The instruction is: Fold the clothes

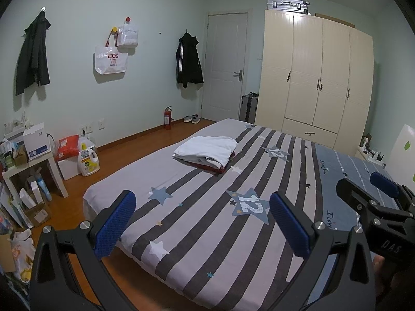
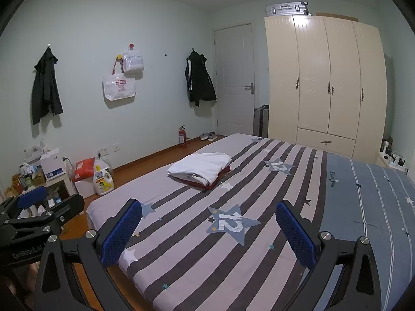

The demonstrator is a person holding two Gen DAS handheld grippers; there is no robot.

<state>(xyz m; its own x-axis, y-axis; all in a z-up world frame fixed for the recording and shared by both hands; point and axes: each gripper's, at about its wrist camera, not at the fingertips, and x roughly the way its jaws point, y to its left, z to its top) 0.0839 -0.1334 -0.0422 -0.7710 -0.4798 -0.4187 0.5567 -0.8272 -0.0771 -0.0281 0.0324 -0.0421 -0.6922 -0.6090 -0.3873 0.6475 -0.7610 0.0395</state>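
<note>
A folded white garment (image 1: 207, 150) lies on top of a folded dark red one (image 1: 220, 169) on the far left part of the striped bed (image 1: 197, 223). The stack also shows in the right wrist view (image 2: 201, 167). My left gripper (image 1: 202, 223) is open and empty, held above the near end of the bed, well short of the stack. My right gripper (image 2: 208, 233) is open and empty too, beside the left one. The right gripper shows at the right edge of the left wrist view (image 1: 373, 194). The left gripper shows at the left edge of the right wrist view (image 2: 39, 207).
A cream wardrobe (image 1: 316, 77) stands past the bed's far end, next to a white door (image 1: 225, 64). A fire extinguisher (image 1: 168, 118) stands by the wall. A detergent bottle (image 1: 88, 160) and a cluttered white side table (image 1: 28, 165) stand left of the bed. Jackets and bags hang on the wall.
</note>
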